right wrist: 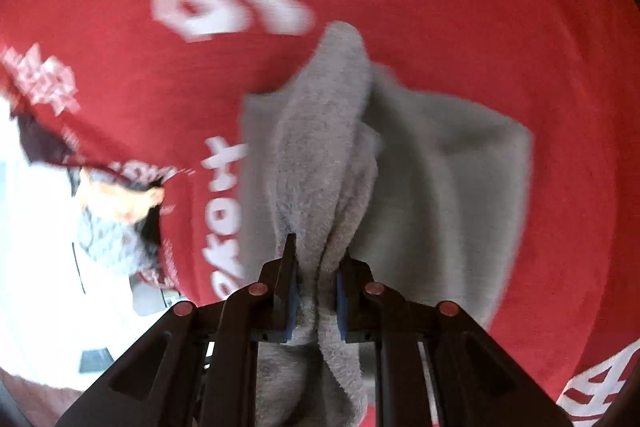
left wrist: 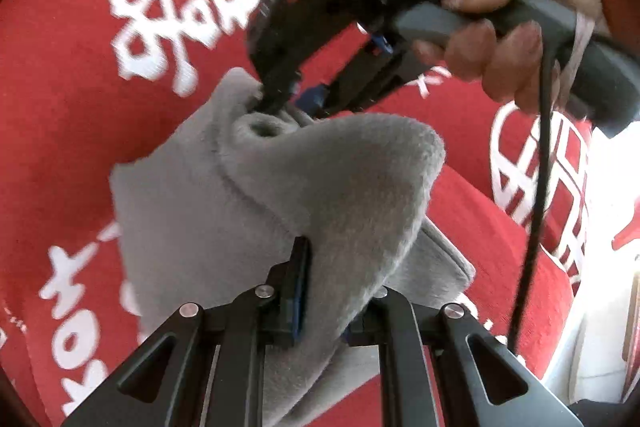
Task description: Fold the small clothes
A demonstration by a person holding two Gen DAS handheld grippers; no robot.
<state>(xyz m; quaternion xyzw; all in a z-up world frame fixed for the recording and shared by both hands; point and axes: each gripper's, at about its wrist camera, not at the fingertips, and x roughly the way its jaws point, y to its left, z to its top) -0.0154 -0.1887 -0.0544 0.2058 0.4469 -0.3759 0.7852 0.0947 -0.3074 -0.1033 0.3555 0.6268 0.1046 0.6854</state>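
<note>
A small grey fleece garment (left wrist: pixel 248 211) is held up above the red tablecloth (left wrist: pixel 64 131) by both grippers. In the left wrist view my left gripper (left wrist: pixel 332 301) is shut on a bunched fold at the garment's near edge, and the cloth drapes over its right finger. At the garment's far end my right gripper (left wrist: pixel 280 99) is pinched onto it, with a person's hand (left wrist: pixel 516 27) on its handle. In the right wrist view my right gripper (right wrist: pixel 316 287) is shut on a thick ridge of the garment (right wrist: pixel 440 187), which hangs down away from the fingers.
The red tablecloth (right wrist: pixel 480 7) with large white characters covers the whole table. Its edge falls off at the right (left wrist: pixel 560 327) toward a pale floor. A black cable (left wrist: pixel 536 187) hangs from the right gripper's handle. A blurred person (right wrist: pixel 116 203) is beside the table's left edge.
</note>
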